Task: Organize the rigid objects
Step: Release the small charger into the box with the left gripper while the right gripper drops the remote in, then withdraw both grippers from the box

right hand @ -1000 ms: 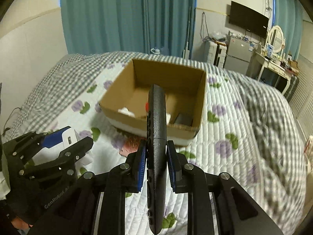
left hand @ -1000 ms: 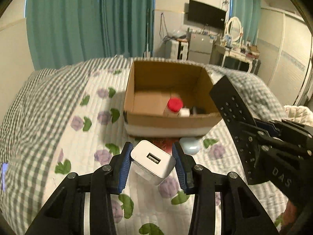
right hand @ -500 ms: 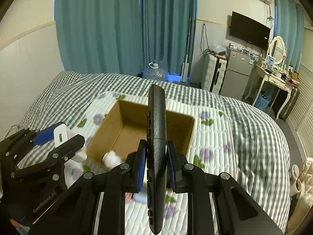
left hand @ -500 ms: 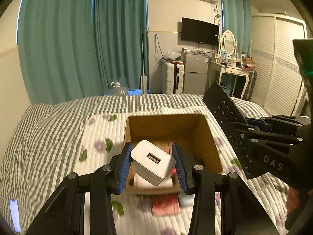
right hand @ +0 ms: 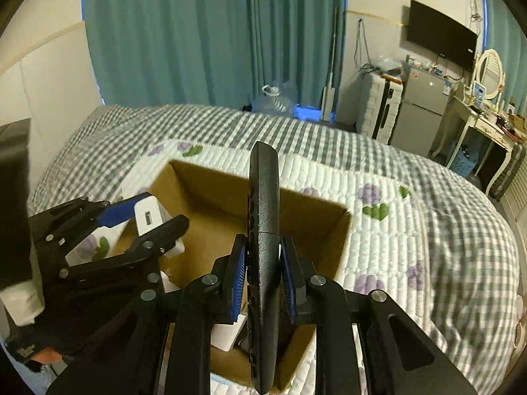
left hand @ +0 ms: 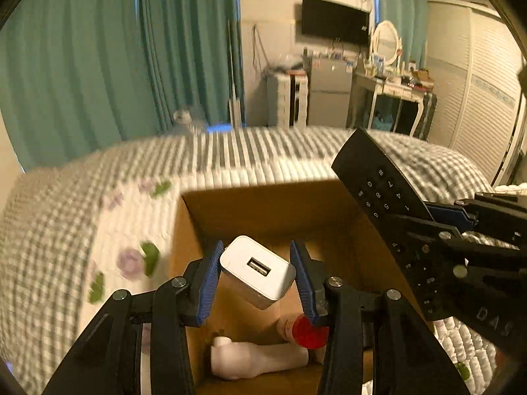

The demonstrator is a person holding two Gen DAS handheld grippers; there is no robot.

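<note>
Bedroom first: teal curtains (right hand: 204, 33) fill the upper frame, and a quilted bed (right hand: 411, 237) spans the middle. Our cardboard box (right hand: 316, 204), lower center, already holds a white bottle (left hand: 257, 360) and a red-capped one (left hand: 304, 327), so we're partway done. Right gripper (right hand: 262, 279) clamps the black remote (right hand: 263, 197) above the box; left gripper (left hand: 255, 273) pinches the white charger (left hand: 257, 271) over it. Both still need dropping in.

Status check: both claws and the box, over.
Left claw shut on white charger, over cardboard box. Right claw shut on black remote, above box. Bottles lie inside below; nothing blocking.
</note>
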